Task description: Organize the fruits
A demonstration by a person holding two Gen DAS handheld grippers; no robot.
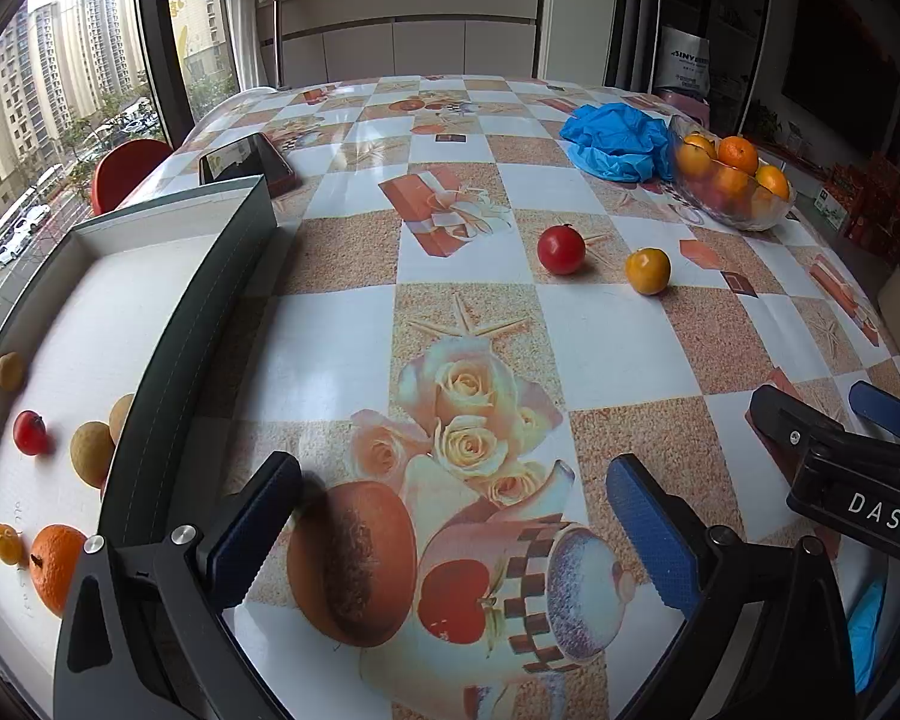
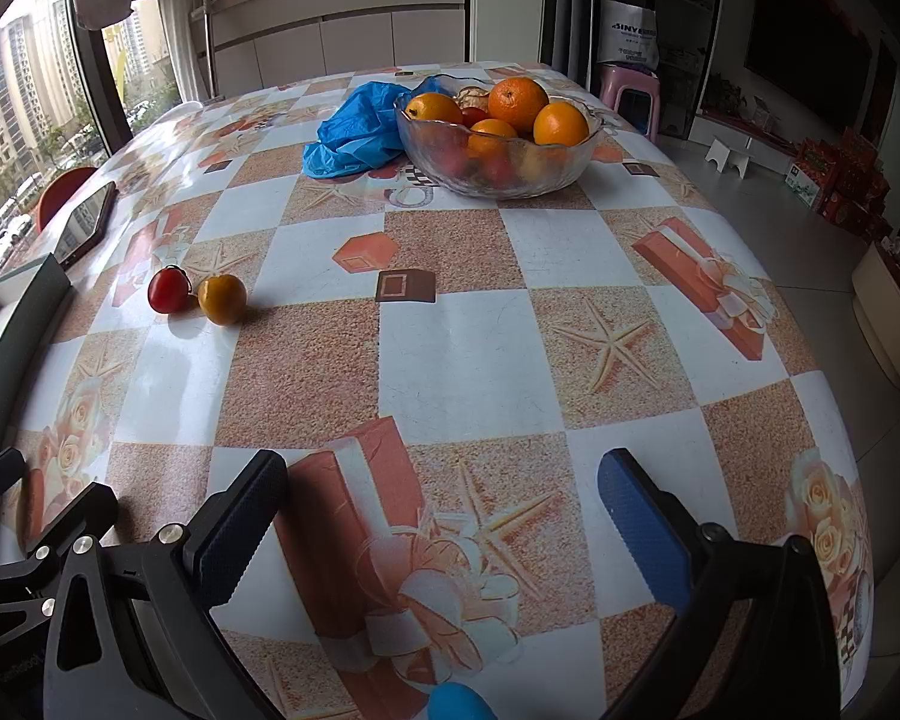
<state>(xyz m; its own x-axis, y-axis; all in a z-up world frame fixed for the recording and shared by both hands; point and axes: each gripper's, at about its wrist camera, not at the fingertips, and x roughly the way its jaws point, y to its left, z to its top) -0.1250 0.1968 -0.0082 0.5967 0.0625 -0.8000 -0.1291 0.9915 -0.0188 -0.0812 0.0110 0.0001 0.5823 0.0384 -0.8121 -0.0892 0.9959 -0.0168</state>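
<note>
A red tomato (image 1: 561, 249) (image 2: 168, 290) and a small yellow-orange fruit (image 1: 647, 270) (image 2: 222, 298) lie side by side on the patterned table. A glass bowl (image 1: 727, 195) (image 2: 498, 171) of oranges stands farther back. At the left, a shallow white box (image 1: 150, 276) holds an orange (image 1: 54, 567), a small red fruit (image 1: 30, 432), a tiny yellow one (image 1: 7, 543) and several tan round fruits (image 1: 90, 453). My left gripper (image 1: 450, 528) hovers open and empty over the table's near edge. My right gripper (image 2: 444, 531) is open and empty too, low over the near side; it also shows at the left wrist view's right edge (image 1: 834, 426).
A crumpled blue plastic bag (image 1: 615, 141) (image 2: 354, 129) lies beside the bowl. A phone (image 1: 249, 162) (image 2: 87, 222) rests behind the box's far corner. A red chair back (image 1: 129, 171) stands by the window. Right of the table lie floor, a pink stool (image 2: 630, 93) and red cartons (image 2: 840, 186).
</note>
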